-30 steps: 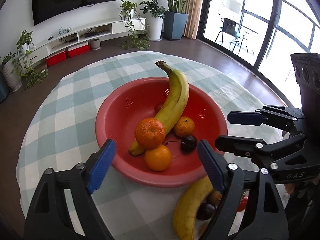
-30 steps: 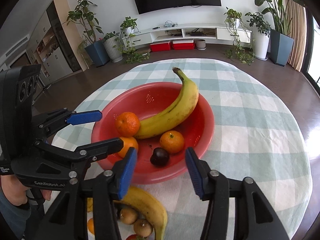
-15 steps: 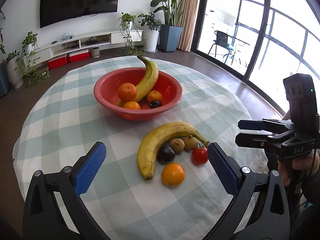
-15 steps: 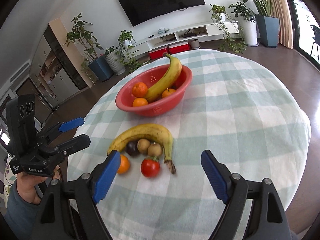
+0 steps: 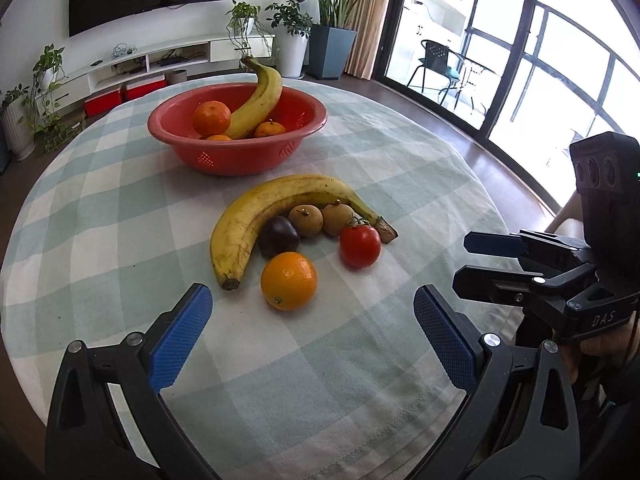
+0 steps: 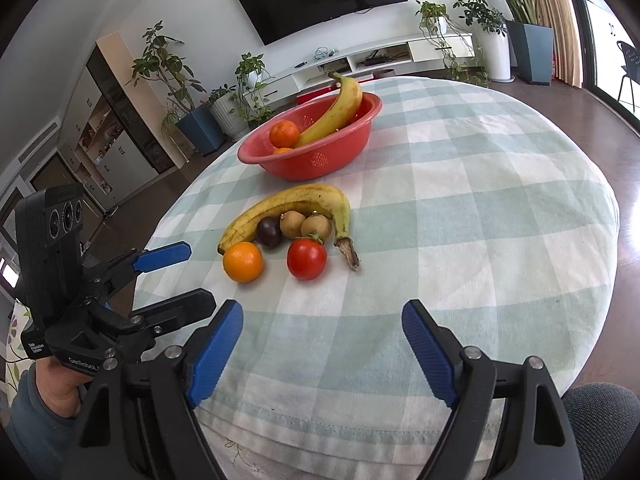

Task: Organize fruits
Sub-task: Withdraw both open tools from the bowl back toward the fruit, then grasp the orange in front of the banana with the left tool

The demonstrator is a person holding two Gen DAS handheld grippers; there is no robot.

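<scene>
Six loose fruits: they are lying in one cluster on the counter (image 5: pixel 120 208), on the near side of the red bowl (image 5: pixel 240 152), ahead of both hand-held grippers.
Left to right in the cluster: the loose banana (image 5: pixel 256 216) is arching over the rest with its blunt end at the left; under it are sitting a dark plum (image 5: pixel 278 236), two brown fruits (image 5: pixel 306 220) and a tomato (image 5: pixel 360 246); the orange (image 5: pixel 289 280) is sitting nearest, clear of the others.
Banana's long axis: it is running across the view, stem end pointing right, away from the bowl.
Left hand-held gripper (image 5: pixel 312 336): its jaws are standing spread wide with nothing between them, and the orange is lying straight ahead, just beyond the tips.
Right hand-held gripper (image 6: pixel 322 346): it is likewise spread and empty, with the tomato (image 6: pixel 307 258) lying ahead of it.
Nearer hand: the left seems better lined up for the orange, the right for the tomato.
In the way: nothing is blocking the orange; the plum and banana are crowding just behind it.
Bowl contents: a second banana (image 5: pixel 260 100) and small oranges (image 5: pixel 212 118) are already lying inside.
</scene>
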